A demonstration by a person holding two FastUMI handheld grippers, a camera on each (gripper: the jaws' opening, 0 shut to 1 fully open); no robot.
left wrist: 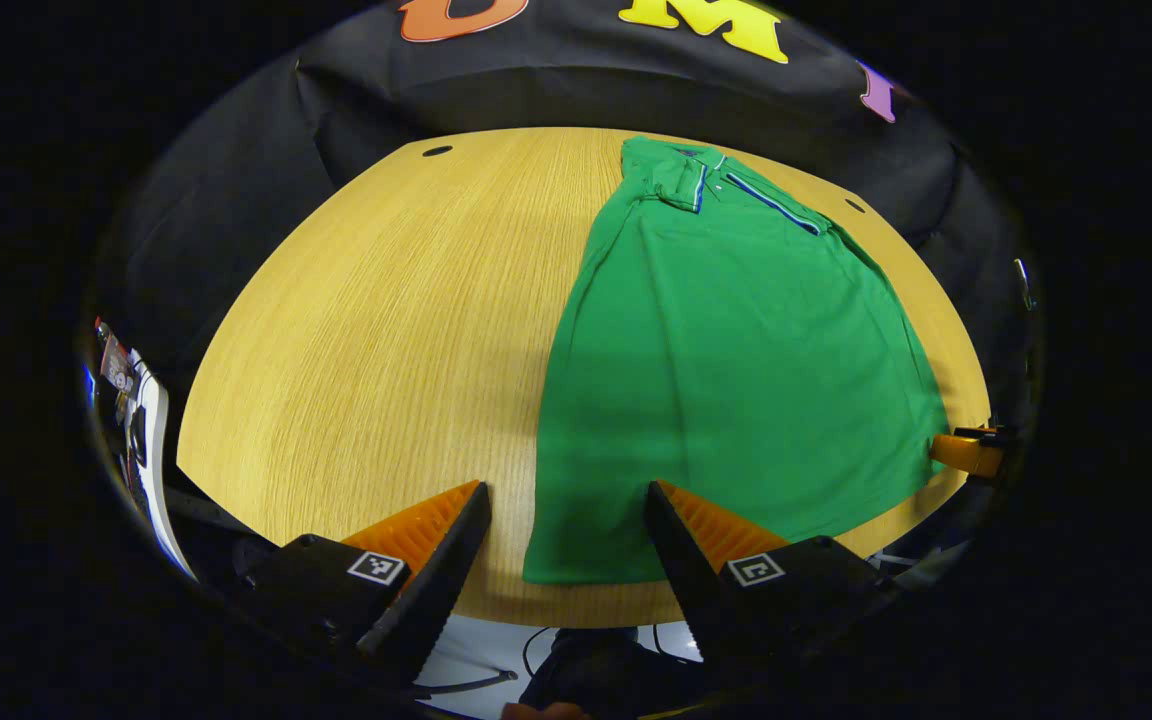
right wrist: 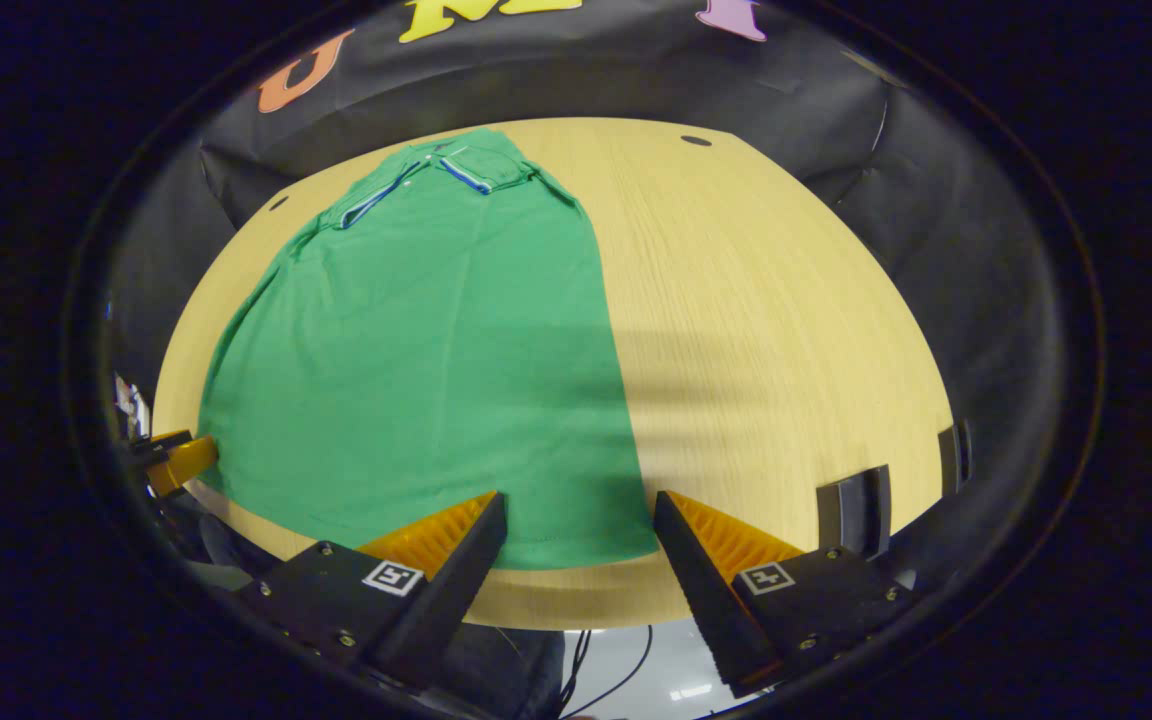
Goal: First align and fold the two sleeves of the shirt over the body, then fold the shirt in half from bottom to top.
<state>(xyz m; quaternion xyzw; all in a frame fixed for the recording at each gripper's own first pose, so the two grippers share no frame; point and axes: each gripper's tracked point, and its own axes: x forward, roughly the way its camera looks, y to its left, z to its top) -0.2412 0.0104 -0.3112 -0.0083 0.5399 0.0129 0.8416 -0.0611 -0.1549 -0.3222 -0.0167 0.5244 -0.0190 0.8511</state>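
both views are evenly and brightly lit from overhead, sharp at centre, with no glare. a soft shadow band crosses the green shirt (left wrist: 736, 370) and the wooden table (right wrist: 766, 330) near the grippers. fisheye distortion bows the table edges; the rims darken.

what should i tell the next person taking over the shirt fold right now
Left tool: open, holding nothing, poised over the shirt's near left hem corner.
Right tool: open, holding nothing, poised over the near right hem corner.
Green shirt lies flat on the wooden table, collar at the far end, hem toward you.
Done: both sleeves look folded in over the body, the sides running straight.
Left: grip the two hem corners and fold the bottom up to the collar.
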